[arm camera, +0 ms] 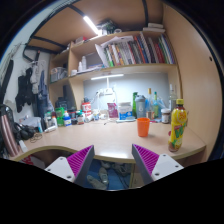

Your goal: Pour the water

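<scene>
At the near end of the view, hand-held gripper (pixel 113 163) is spread wide, nothing between the fingers, nothing touched. Both purple pads (pixel 74 160) face inward, each tilted out from the gap.

Beyond the fingers: pale wooden tabletop (pixel 105 140), curved front edge, bare across its near middle. Under that edge, between the fingers, some dark and light stuff, can't tell what.

Orange cup (pixel 143 126) stands upright on the tabletop ahead of the right finger, well apart from it. Just beside the cup, further right, a tall bottle (pixel 178 124) with yellow-orange contents and a red band near the top, upright near the tabletop's right end. Whether either holds water, can't tell.

Behind the cup, against the back wall: cluster of bottles (pixel 148 104), blue and clear ones, packed close. Left of those, a pink-red box (pixel 112 109), then small jars and containers (pixel 70 114) running toward the left end.

Above: lower shelf with a light strip (pixel 107 76) lit on its underside. A row of books (pixel 135 50) stands upright on that shelf. Second light (pixel 91 23) up top on the ceiling.

Far left: dark items hanging on the wall (pixel 22 88), details too small to tell.
</scene>
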Action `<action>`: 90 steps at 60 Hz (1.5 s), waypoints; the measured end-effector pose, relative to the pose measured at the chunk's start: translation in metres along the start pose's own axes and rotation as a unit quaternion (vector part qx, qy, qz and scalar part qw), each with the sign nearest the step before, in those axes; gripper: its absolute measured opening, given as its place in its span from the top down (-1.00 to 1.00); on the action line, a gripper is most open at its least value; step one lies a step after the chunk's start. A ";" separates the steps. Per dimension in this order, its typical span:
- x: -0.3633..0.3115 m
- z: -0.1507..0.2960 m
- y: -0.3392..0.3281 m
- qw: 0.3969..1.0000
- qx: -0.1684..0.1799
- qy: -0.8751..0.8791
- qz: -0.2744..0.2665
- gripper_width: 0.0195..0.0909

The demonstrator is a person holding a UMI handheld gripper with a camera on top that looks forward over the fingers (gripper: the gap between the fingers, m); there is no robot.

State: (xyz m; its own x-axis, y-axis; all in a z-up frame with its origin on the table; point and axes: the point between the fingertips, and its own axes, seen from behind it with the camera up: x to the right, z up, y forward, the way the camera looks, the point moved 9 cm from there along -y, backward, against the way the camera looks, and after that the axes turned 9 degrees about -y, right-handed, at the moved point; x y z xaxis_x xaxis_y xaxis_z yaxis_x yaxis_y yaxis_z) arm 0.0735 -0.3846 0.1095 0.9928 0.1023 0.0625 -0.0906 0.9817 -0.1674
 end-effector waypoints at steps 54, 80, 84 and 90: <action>0.238 -0.016 0.103 0.972 0.034 -0.053 -0.227 -0.72; 0.253 -0.020 0.125 0.969 0.048 -0.026 -0.243 0.36; 0.256 -0.006 0.127 0.969 0.050 -0.038 -0.239 0.37; 0.269 0.044 0.133 0.956 0.062 -0.131 -0.255 0.36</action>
State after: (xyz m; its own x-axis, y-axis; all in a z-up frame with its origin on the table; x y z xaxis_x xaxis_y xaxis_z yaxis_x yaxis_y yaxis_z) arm 0.3252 -0.2199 0.1473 0.8577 -0.3742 0.3526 0.3750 0.9245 0.0687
